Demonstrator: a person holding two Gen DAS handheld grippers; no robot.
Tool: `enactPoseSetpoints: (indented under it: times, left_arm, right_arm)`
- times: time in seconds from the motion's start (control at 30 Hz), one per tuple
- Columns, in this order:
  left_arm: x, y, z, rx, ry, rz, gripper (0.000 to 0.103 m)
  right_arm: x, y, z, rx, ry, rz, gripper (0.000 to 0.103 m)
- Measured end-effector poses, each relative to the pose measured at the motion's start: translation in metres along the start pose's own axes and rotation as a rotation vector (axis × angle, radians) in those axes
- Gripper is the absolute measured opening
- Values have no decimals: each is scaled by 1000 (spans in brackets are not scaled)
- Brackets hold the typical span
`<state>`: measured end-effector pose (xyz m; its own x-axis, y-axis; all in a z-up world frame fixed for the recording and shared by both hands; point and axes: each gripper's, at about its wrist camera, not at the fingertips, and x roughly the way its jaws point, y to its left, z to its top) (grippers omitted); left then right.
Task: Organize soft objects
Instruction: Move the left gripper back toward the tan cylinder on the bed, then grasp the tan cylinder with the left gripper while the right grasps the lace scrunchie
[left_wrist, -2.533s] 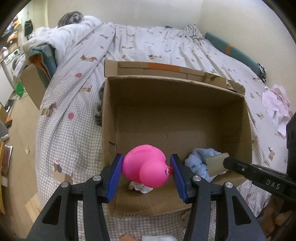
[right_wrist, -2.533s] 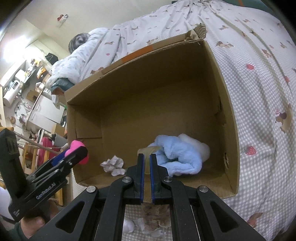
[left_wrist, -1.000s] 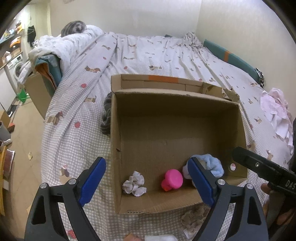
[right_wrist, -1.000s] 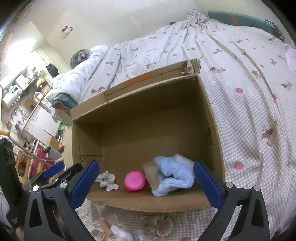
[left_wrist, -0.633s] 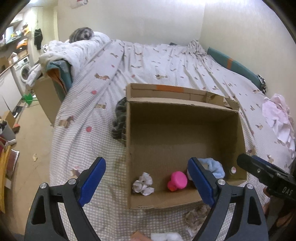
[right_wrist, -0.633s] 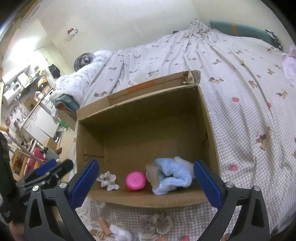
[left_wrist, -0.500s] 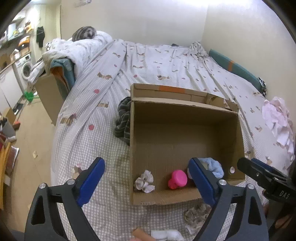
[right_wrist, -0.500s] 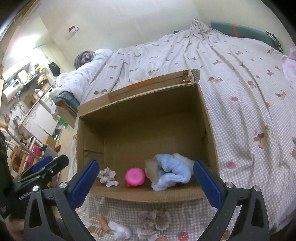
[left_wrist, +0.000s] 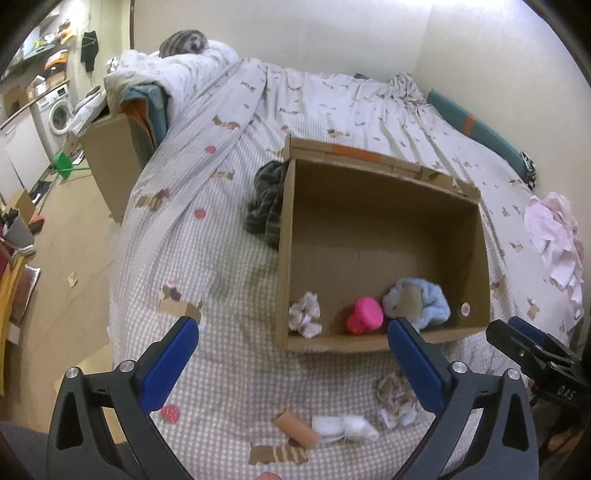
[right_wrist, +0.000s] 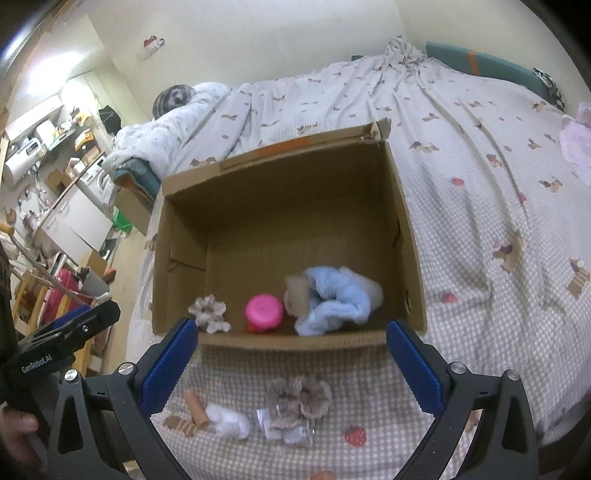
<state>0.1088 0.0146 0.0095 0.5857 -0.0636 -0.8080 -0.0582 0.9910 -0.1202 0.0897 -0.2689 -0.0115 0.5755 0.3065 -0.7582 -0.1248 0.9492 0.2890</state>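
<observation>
An open cardboard box (left_wrist: 476, 221) (right_wrist: 406, 229) sits on the bed. Inside lie a pink soft toy (left_wrist: 364, 315) (right_wrist: 264, 310), a light blue plush (left_wrist: 424, 301) (right_wrist: 340, 299) and a small grey-white scrunchie (left_wrist: 304, 314) (right_wrist: 208, 312). On the bedspread in front of the box lie a beige crochet flower (left_wrist: 395, 393) (right_wrist: 299, 398), a white soft piece (left_wrist: 345, 424) (right_wrist: 227, 415) and a brown roll (left_wrist: 295, 428) (right_wrist: 195, 406). My left gripper (left_wrist: 291, 365) and my right gripper (right_wrist: 291, 363) are both wide open and empty, held above these loose items.
A dark striped cloth (left_wrist: 267, 201) lies against the box's left side. Pink-white clothing (left_wrist: 554, 236) lies at the right of the bed. A second cardboard box (left_wrist: 110, 158) and a folded duvet stand at the bed's left edge, beyond which is floor.
Both grippers opened, leaving the pink toy and blue plush in the box, then pulled back and up. The loose items in front of the box have come into view.
</observation>
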Motion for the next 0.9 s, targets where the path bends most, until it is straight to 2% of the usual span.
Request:
enactPoseSetpoints:
  times: [0.2, 0.37, 0.47, 0.53, 0.6, 0.73, 0.83, 0.9]
  left_arm:
    - [3, 3, -17, 29, 44, 56, 102]
    - [13, 20, -29, -28, 125, 32, 102]
    - [21, 30, -35, -60, 168, 57, 102]
    - [29, 36, -40, -93, 208, 73, 102]
    - [40, 40, -46, -131, 263, 47, 101]
    - [66, 37, -63, -160, 394, 12, 89]
    - [86, 32, -78, -192, 481, -26, 68]
    - [95, 30, -84, -208, 510, -32, 63]
  right_arm:
    - [-2, 6, -17, -45, 33, -20, 103]
    - [4, 2, -31, -25, 84, -13, 103]
    - [12, -5, -38, 15, 131, -9, 103]
    - [14, -8, -38, 21, 137, -17, 103]
    - [16, -10, -37, 28, 134, -28, 103]
    - [21, -15, -33, 55, 146, -32, 103]
    - [23, -15, -33, 54, 150, -34, 103]
    - [24, -13, -33, 48, 155, -35, 103]
